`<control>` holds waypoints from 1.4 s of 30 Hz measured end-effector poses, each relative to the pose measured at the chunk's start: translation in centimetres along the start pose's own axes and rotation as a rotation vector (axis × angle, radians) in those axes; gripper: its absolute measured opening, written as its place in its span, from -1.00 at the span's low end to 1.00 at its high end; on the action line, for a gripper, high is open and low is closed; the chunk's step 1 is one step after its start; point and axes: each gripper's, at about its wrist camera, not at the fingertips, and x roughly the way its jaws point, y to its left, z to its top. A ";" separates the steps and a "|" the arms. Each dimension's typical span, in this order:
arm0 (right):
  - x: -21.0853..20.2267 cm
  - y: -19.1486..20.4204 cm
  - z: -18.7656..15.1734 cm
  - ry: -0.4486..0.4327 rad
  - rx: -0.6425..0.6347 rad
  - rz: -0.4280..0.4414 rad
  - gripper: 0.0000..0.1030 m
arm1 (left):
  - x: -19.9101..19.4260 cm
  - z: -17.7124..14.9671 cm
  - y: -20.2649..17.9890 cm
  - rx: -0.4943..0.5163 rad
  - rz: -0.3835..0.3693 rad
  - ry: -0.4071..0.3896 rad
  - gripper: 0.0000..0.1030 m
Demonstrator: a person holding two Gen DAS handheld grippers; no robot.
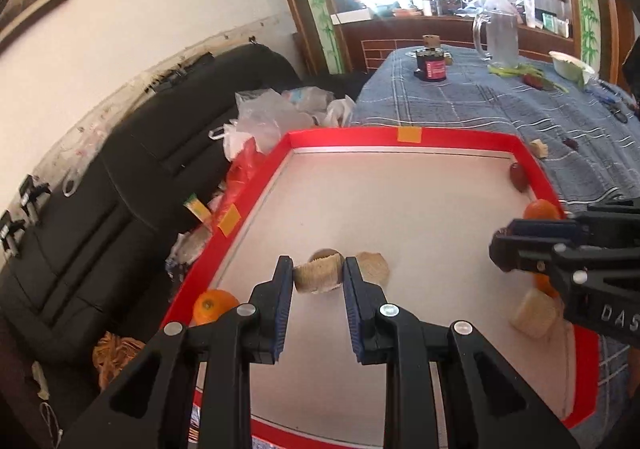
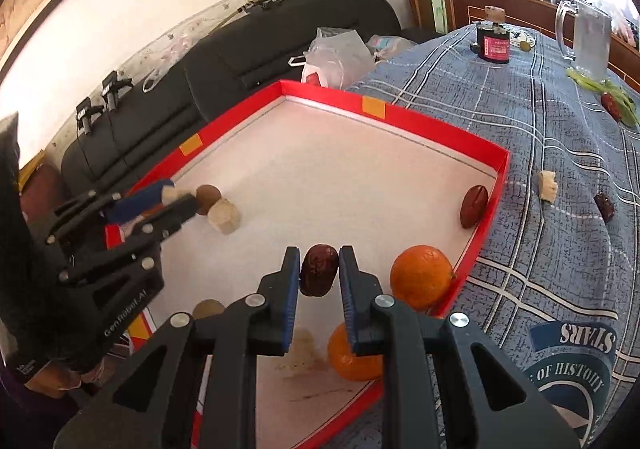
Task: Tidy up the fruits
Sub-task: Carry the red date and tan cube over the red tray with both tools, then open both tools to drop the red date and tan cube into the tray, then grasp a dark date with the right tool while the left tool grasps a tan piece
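A blue checked cloth covers the surface (image 2: pixel 560 209), with a black sofa (image 2: pixel 280 33) along the wall at 11 o'clock. The red-rimmed tray (image 2: pixel 486 225) holds three oranges, two red dates and several pale cut chunks. The left claw (image 1: pixel 318 273) pinches a pale chunk (image 1: pixel 316 276); the right claw (image 2: pixel 319 269) clamps a dark red date (image 2: pixel 318 273). A second date (image 2: pixel 474 205) lies in the tray's 2 o'clock corner beside an orange (image 2: pixel 422 276). A glass mug (image 2: pixel 586 41) and plastic bags (image 2: pixel 340 57) stand beyond.
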 end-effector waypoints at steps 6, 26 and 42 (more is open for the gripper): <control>0.1 0.3 0.0 -0.008 -0.029 -0.017 -0.56 | 0.4 0.0 -0.3 0.027 0.057 -0.014 -0.52; -1.6 -2.1 0.7 -0.047 0.080 0.057 -0.55 | 0.9 -0.3 -0.2 -0.004 0.102 0.022 0.22; -5.6 -7.8 1.9 -0.139 0.176 -0.001 -0.55 | 0.2 -0.1 -1.0 0.012 0.081 0.038 0.39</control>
